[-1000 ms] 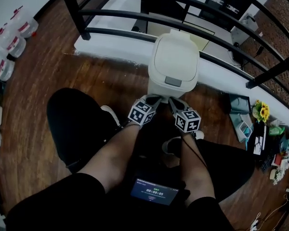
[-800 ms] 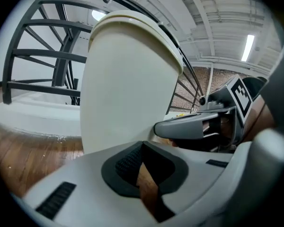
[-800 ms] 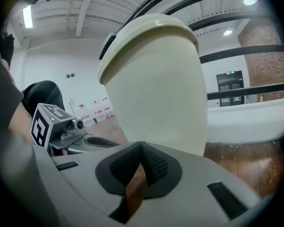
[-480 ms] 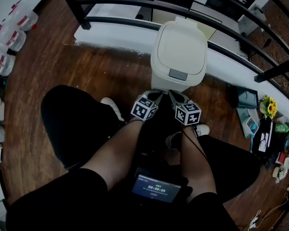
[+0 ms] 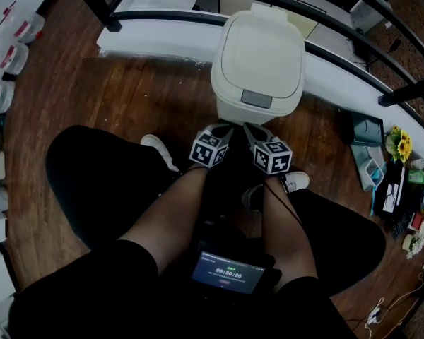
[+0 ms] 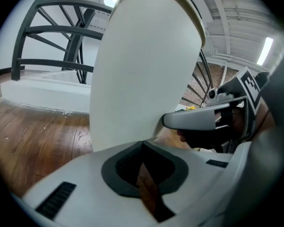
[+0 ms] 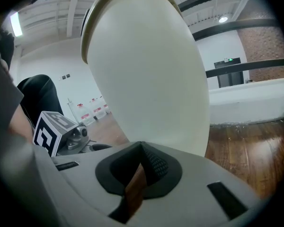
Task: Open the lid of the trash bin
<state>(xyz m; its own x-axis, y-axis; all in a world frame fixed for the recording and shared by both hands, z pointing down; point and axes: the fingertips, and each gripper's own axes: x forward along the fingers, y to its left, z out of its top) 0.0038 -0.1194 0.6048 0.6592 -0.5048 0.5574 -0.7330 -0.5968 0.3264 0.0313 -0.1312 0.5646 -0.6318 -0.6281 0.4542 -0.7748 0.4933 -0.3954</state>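
A cream trash bin (image 5: 258, 55) stands on the wood floor against the white ledge, its lid down, with a grey push tab (image 5: 256, 98) at the front edge. My left gripper (image 5: 224, 128) and right gripper (image 5: 249, 128) sit side by side low in front of the bin's base. Both are shut with nothing between the jaws. In the left gripper view the bin wall (image 6: 146, 65) fills the picture just past my left gripper (image 6: 142, 145), and the right gripper (image 6: 203, 119) shows beside it. In the right gripper view the bin (image 7: 146, 74) looms over my right gripper (image 7: 142, 150).
A black railing (image 5: 353, 13) and a white ledge (image 5: 148, 30) run behind the bin. Water bottles (image 5: 3, 55) lie at far left. Flowers (image 5: 403, 147) and small clutter sit at right. The person's legs, shoes (image 5: 155, 150) and a screen device (image 5: 228, 272) fill the lower picture.
The head view has shifted, so the bin sits slightly higher and larger in the picture. Both grippers stay together in front of its base. The lid stays down.
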